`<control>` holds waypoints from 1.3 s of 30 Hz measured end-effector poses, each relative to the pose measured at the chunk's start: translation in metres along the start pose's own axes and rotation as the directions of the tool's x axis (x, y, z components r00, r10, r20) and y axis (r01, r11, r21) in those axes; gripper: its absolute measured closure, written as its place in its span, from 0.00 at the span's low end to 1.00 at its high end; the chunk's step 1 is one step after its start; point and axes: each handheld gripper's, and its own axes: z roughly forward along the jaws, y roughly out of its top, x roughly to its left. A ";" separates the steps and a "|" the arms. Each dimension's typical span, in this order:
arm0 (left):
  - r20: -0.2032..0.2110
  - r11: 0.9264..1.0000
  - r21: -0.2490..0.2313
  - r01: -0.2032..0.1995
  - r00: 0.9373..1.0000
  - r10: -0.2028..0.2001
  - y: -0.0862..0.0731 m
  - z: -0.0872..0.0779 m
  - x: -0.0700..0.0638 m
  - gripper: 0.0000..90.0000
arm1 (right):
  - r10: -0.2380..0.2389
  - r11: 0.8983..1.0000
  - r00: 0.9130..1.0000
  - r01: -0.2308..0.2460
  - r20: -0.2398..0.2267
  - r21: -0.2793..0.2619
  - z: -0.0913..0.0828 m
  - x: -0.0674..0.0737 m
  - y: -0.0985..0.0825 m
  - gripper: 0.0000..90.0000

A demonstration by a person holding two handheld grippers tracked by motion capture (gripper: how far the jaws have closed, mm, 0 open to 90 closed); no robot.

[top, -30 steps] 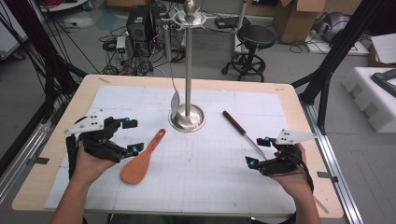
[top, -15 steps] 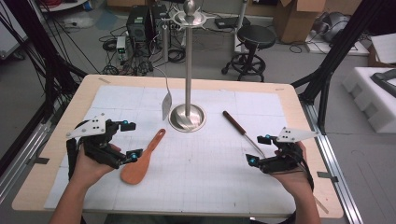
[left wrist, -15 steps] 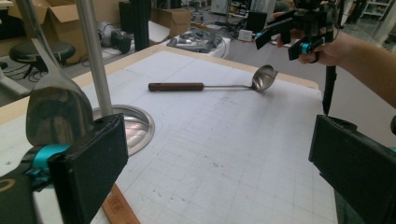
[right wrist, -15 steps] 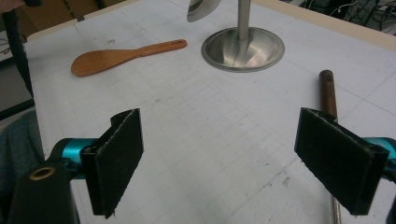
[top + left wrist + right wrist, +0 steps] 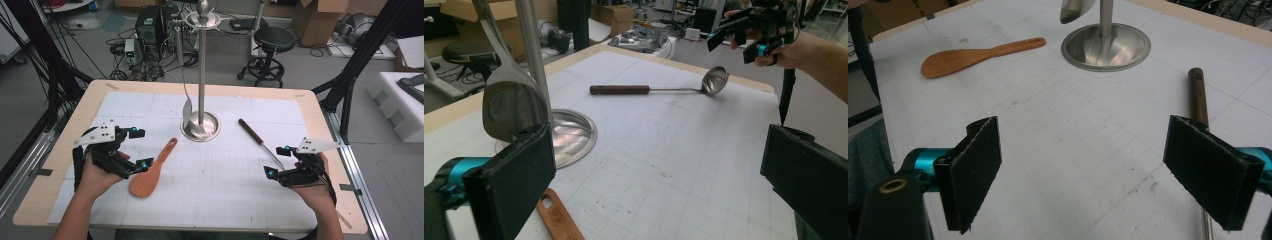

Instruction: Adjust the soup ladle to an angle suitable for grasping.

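Observation:
A wooden spatula [image 5: 150, 175] lies on the white grid mat [image 5: 225, 200], left of centre. Just left of it, my left gripper [image 5: 141, 148] is open; its jaws have just been opening, with nothing between them. A steel stand [image 5: 201, 75] rises from a round base [image 5: 212, 131]. A metal spatula [image 5: 187, 112] hangs beside the pole. A ladle with a wooden handle [image 5: 251, 132] lies to the right. My right gripper [image 5: 277, 160] hovers open near its bowl end. The left gripper view shows the ladle [image 5: 649, 90] and the right gripper [image 5: 749, 35] beyond it.
The table's wooden border [image 5: 345, 200] frames the mat. Behind the table are a black stool [image 5: 270, 42], computer boxes and cables on the floor. Black frame posts stand at both sides.
The hanging metal spatula has swayed a little beside the pole. My left jaws stand slightly wider. Both hands have kept their places.

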 end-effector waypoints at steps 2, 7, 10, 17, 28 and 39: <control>0.000 1.000 0.005 -0.003 1.000 0.003 0.000 0.001 0.000 0.02 | 0.005 1.000 1.000 -0.005 0.006 0.003 0.000 0.000 -0.001 0.16; -0.005 1.000 0.007 -0.010 1.000 0.010 0.001 0.003 0.001 0.02 | 0.009 1.000 1.000 -0.009 0.021 0.011 -0.002 0.000 -0.001 0.16; -0.007 1.000 0.008 -0.008 1.000 0.008 0.000 0.002 0.003 0.02 | 0.018 1.000 0.999 -0.018 0.035 0.007 -0.001 -0.001 0.000 0.16; -0.006 1.000 0.002 -0.017 1.000 0.017 0.001 0.000 0.003 0.02 | 0.026 0.999 0.997 -0.028 0.068 0.030 0.009 -0.013 0.015 0.16; 0.003 0.999 0.019 -0.026 1.000 0.026 0.001 0.003 0.001 0.02 | 0.040 0.990 0.994 -0.053 0.099 0.133 0.034 -0.037 0.042 0.16; 0.003 1.000 0.006 -0.031 1.000 0.031 0.001 0.002 0.001 0.02 | 0.057 0.974 0.989 -0.084 0.134 0.211 0.054 -0.062 0.058 0.16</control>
